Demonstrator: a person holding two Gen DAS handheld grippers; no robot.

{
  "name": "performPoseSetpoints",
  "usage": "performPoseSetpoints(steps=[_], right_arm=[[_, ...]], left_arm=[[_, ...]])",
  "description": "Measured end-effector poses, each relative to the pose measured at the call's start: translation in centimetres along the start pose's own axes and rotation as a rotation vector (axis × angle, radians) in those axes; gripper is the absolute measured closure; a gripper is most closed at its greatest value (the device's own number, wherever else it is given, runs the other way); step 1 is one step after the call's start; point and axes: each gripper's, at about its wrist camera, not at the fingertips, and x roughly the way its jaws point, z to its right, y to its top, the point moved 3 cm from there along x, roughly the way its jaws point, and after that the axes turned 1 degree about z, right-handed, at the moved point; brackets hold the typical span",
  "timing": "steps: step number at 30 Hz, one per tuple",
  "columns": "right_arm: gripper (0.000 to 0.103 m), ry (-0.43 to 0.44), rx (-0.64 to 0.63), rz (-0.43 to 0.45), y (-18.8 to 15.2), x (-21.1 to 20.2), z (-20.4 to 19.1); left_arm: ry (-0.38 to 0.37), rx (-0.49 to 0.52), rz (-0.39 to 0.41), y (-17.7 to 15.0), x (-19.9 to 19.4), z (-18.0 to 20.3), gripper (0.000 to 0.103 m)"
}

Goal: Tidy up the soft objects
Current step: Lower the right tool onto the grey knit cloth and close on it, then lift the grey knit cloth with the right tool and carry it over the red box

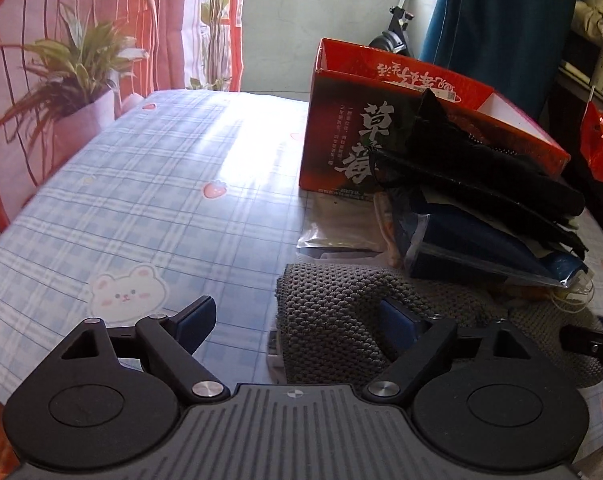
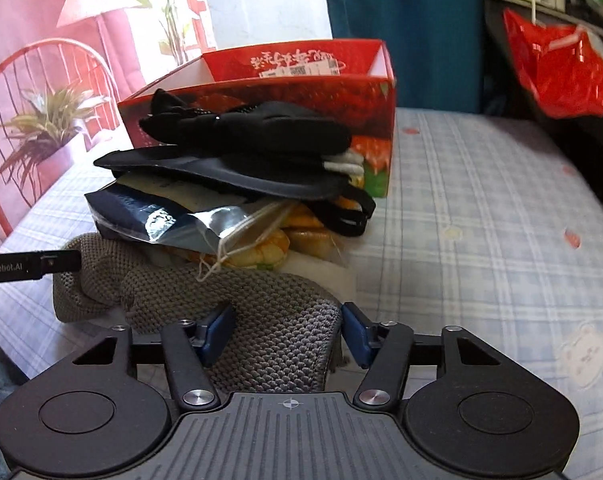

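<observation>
Table (image 1: 141,168): blue plaid cloth with strawberries and a bear printed on it.
Box (image 1: 341,136): red carton, open at the top, standing at the far side of the table; the pile lies against its front.
Knit (image 2: 261,312): grey knitted cloth, rumpled, lowest in the pile and nearest both tools.
Pile: on the knit's far part lie a clear bag (image 2: 173,220) with dark contents, a patterned orange piece, then black items (image 2: 253,132) on top, leaning on the box.
Left gripper (image 1: 297,320): jaws wide apart – its right finger (image 1: 397,320) sits over the knit's edge, the left one over bare cloth; nothing gripped.
Right gripper (image 2: 287,330): jaws about half apart, one on each side of a raised fold of the knit – the left pad (image 2: 217,332) touches it, the right pad looks just beside it; whether it presses I cannot tell.
Between tools: the left gripper's tip shows at the left edge of the right wrist view, over the knit's other end.
</observation>
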Motion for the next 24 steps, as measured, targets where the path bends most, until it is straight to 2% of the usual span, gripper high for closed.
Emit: performPoseSetpoints(steps=[3,11,13,15,19,20,22,24], right_arm=[[0.052,0.002,-0.009,-0.001,0.1,0.6,0.3],[0.053,0.018,0.001,-0.007,0.4,1.3,0.9],[0.053,0.022,0.002,-0.008,0.4,1.4,0.9],[0.053,0.023,0.004,-0.008,0.5,1.5,0.9],[0.055,0.024,0.005,-0.006,0.5,1.6,0.8],[0.056,0.026,0.006,-0.005,0.5,1.5,0.7],[0.059,0.031,0.006,-0.005,0.5,1.4,0.7],[0.064,0.037,0.008,-0.004,0.7,1.0,0.5]], left_arm=[[-0.053,-0.035,-0.016,-0.2,0.5,0.1,0.013],[-0.127,-0.130,-0.049,-1.0,2.2,0.0,0.015],[-0.155,-0.141,-0.088,-1.0,2.7,0.1,0.029],[-0.158,-0.108,-0.096,-0.9,2.7,0.5,0.034],[-0.178,-0.094,-0.128,-0.9,2.9,0.8,0.054],[-0.183,-0.097,-0.129,-1.0,2.8,0.8,0.057],[-0.196,-0.092,-0.123,-1.0,2.5,0.9,0.073],[-0.196,-0.088,-0.107,-0.7,1.9,1.0,0.078]])
